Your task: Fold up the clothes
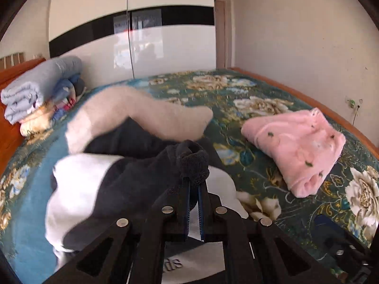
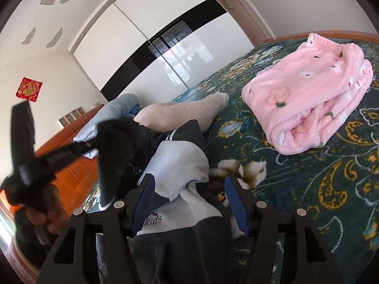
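Looking along the left hand-held gripper, I see its blue-padded jaws pinched tight on a dark fleece fold of the navy-and-white children's jacket, which spills across lower centre of the frame over the floral green bedspread; lifting that edge likely sets up a fold. A folded pink fleece garment sits at right, seemingly finished.

From the right wrist view, the right hand-held gripper stands wide open, its jaws straddling the jacket's white panel at lower centre, perhaps ready to pin it.

Floral bedspread — glossy wardrobe behind
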`<state>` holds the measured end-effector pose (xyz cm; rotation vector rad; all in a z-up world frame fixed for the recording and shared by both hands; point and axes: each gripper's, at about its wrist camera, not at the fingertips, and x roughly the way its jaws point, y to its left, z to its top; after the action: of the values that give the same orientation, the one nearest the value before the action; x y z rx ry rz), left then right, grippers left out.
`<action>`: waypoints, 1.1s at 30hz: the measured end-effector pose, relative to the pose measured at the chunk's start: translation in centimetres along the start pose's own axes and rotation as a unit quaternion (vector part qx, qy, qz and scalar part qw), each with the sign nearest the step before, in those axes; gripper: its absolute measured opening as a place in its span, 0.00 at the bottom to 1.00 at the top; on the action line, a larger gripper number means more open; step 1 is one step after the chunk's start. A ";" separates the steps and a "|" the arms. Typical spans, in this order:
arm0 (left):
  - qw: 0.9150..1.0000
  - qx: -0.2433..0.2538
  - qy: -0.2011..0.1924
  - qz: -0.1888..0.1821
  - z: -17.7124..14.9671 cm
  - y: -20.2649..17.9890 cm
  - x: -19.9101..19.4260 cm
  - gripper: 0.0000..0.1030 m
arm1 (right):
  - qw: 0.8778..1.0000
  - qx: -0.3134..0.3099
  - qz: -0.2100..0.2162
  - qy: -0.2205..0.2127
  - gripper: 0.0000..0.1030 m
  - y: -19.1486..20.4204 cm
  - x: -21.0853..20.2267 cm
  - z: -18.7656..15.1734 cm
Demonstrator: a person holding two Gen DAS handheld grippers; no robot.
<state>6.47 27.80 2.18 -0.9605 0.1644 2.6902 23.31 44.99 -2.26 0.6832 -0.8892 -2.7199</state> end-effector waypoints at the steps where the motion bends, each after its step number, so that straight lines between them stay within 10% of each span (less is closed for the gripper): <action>1: 1.000 -0.009 0.017 -0.001 -0.7 -0.6 1.4 0.06 | 1.000 0.005 0.001 -0.003 0.61 -0.2 -0.2 0.2; 7: 0.995 -0.023 0.095 -0.014 -2.9 -1.7 5.0 0.17 | 0.999 0.036 0.007 -0.019 0.61 -1.7 -1.2 1.1; 11: 0.993 -0.038 0.095 -0.060 -3.1 -0.2 2.5 0.62 | 0.999 0.036 0.004 -0.013 0.61 -1.8 -0.9 1.0; 15: 0.996 -0.035 0.055 -0.065 -3.5 3.6 -3.6 0.66 | 1.000 0.022 0.017 0.000 0.61 -1.1 -0.3 0.6; 19: 0.998 0.011 0.004 0.069 -6.6 9.0 -8.8 0.76 | 0.999 0.001 0.034 0.025 0.61 0.0 1.0 -0.4; 24: 0.984 0.005 0.034 0.173 -12.3 17.2 -9.4 0.78 | 0.995 -0.056 0.059 0.059 0.61 2.6 2.5 -2.0; 33: 0.979 -0.158 0.060 0.118 -14.3 24.3 -3.4 0.78 | 0.991 -0.066 -0.007 0.115 0.61 5.3 8.3 1.3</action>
<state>10.42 0.99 -6.41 -1.2678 -0.1423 2.9342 15.70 38.78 -1.22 0.9526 -0.6469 -2.6144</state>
